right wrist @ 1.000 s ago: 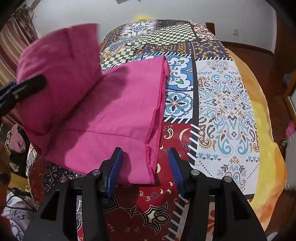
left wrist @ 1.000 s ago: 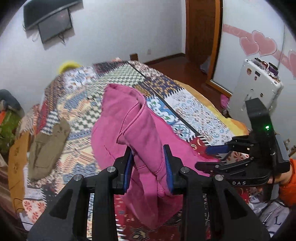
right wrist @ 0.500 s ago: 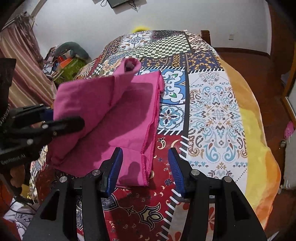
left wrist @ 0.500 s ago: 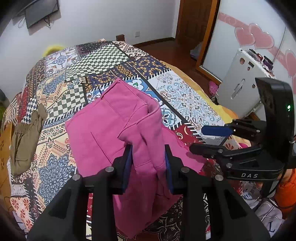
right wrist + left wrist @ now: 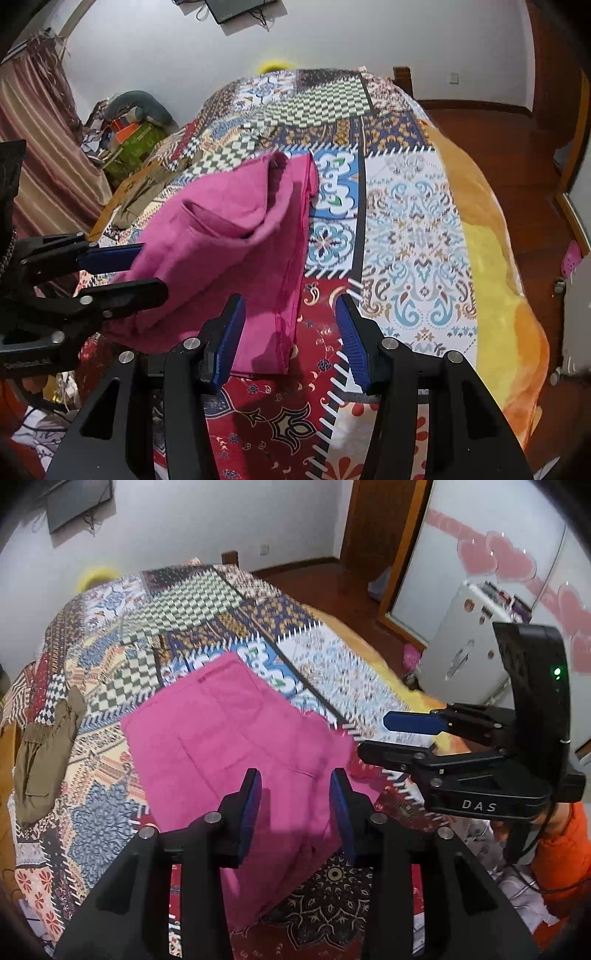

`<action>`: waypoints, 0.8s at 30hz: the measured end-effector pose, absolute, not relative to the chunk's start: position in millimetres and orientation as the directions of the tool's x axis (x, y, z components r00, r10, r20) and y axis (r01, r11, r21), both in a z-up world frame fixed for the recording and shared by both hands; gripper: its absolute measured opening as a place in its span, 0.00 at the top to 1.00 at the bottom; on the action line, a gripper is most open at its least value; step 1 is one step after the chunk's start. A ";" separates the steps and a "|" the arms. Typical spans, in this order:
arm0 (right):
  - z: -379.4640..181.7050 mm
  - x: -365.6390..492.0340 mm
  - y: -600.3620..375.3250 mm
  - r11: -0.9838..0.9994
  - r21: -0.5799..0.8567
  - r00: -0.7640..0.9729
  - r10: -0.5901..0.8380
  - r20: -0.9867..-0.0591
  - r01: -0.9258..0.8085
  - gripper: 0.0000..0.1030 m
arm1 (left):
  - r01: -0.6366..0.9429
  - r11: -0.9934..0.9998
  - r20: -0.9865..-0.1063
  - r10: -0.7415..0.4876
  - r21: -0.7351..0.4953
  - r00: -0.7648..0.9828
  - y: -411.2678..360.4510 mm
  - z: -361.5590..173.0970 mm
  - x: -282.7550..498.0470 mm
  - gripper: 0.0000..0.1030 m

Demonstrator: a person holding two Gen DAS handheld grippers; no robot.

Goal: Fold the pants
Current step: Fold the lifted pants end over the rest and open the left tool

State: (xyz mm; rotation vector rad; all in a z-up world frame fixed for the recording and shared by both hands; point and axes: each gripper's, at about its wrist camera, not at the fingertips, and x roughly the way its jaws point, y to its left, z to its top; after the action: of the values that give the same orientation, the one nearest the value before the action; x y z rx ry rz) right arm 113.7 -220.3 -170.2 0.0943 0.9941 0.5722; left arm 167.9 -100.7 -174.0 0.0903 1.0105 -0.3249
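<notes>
The pink pants (image 5: 236,738) lie folded on the patchwork bedspread (image 5: 177,616), with their near end hanging over the bed's front edge. My left gripper (image 5: 295,808) is open and empty just above the near part of the pants. In the right wrist view the pants (image 5: 236,243) lie with a loose bulging fold on top, and the left gripper (image 5: 144,269) is open at their left side. My right gripper (image 5: 290,332) is open and empty above the pants' near right corner; it also shows in the left wrist view (image 5: 373,734).
Olive-brown pants (image 5: 48,749) lie at the bed's left edge. A white cabinet (image 5: 476,642) and a mirrored door stand to the right. A pile of clothes (image 5: 125,129) sits against the wall beside a curtain at the left. A wooden floor runs along the bed's right side.
My left gripper has let go of the pink pants; its jaws opened. The raised fold has dropped onto the lower layer on the bed. My right gripper stayed open.
</notes>
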 end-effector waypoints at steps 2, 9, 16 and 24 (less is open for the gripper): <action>-161.5 114.8 -219.9 0.848 0.324 0.431 0.500 -0.751 -0.420 0.54 | 0.298 0.953 -0.826 -0.214 -0.059 0.522 -95.2 -163.5 164.4 0.57; -142.4 120.8 -205.1 0.831 0.316 0.460 0.525 -0.716 -0.457 0.54 | 0.222 0.975 -0.831 -0.140 -0.020 0.538 -64.0 -173.0 168.9 0.46; -150.5 129.8 -172.7 0.804 0.310 0.423 0.546 -0.723 -0.508 0.54 | 0.218 0.975 -0.879 -0.138 -0.040 0.456 -57.5 -209.6 163.8 0.46; -176.7 128.3 -167.1 0.811 0.291 0.365 0.509 -0.780 -0.508 0.54 | 0.222 0.970 -0.873 -0.189 -0.096 0.451 -52.5 -212.1 161.3 0.42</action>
State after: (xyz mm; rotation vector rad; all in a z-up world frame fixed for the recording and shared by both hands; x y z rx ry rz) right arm 128.3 -167.1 -176.7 0.0006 1.0025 0.6536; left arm 161.3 -52.5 -212.1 0.0337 1.0740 -0.2537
